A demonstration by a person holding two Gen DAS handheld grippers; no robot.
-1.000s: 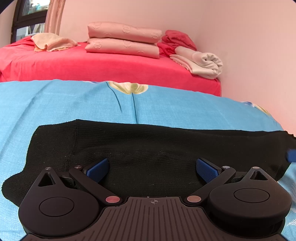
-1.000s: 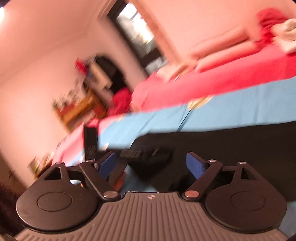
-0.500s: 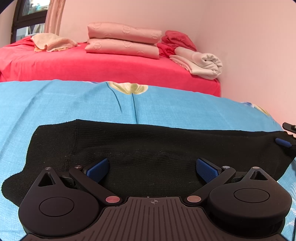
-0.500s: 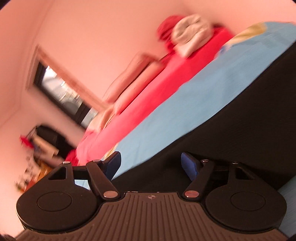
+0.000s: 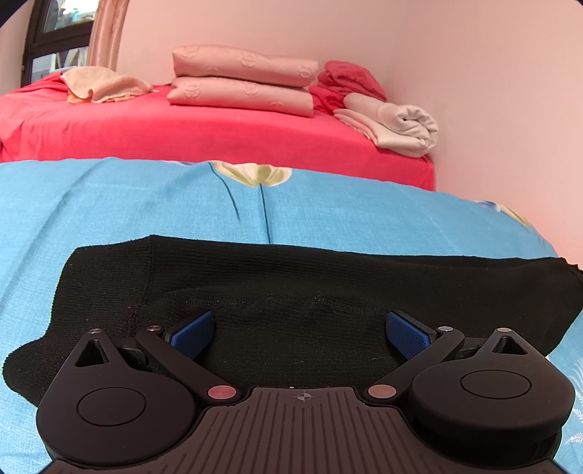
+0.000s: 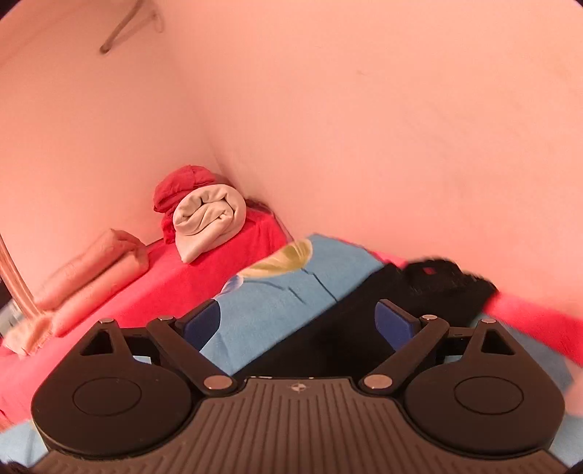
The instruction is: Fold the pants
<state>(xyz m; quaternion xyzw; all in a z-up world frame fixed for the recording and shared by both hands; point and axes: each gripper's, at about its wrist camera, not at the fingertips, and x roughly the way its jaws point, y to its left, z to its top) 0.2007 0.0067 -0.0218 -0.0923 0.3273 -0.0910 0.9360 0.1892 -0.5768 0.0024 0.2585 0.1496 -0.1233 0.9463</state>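
In the left wrist view a window (image 5: 54,32) with a pale curtain (image 5: 109,32) sits at the far left, above a bed covered in a red sheet (image 5: 182,135); on it, from left to right, lie a crumpled peach towel (image 5: 102,85), two stacked pink pillows (image 5: 240,84), a bundle of red cloth (image 5: 346,78) and a rolled cream blanket (image 5: 397,125) against the pink wall (image 5: 492,91). Nearer, a blue sheet with a flower print (image 5: 182,208) carries the black pants (image 5: 291,291), which lie flat in a long band across it, the cloth doubled over itself along the near side. The left tongs (image 5: 298,330) hover low over the middle of the pants with both blue pads wide apart and nothing pressed between them. In the right wrist view the scene is tilted: the pillows sit at the left, the rolled blanket in the corner, and the pants run up to the right toward a bunched, blurred end beside the wall. The right tongs (image 6: 298,321) are opening, the left pad over the blue sheet and the right pad over the black cloth, gripping nothing
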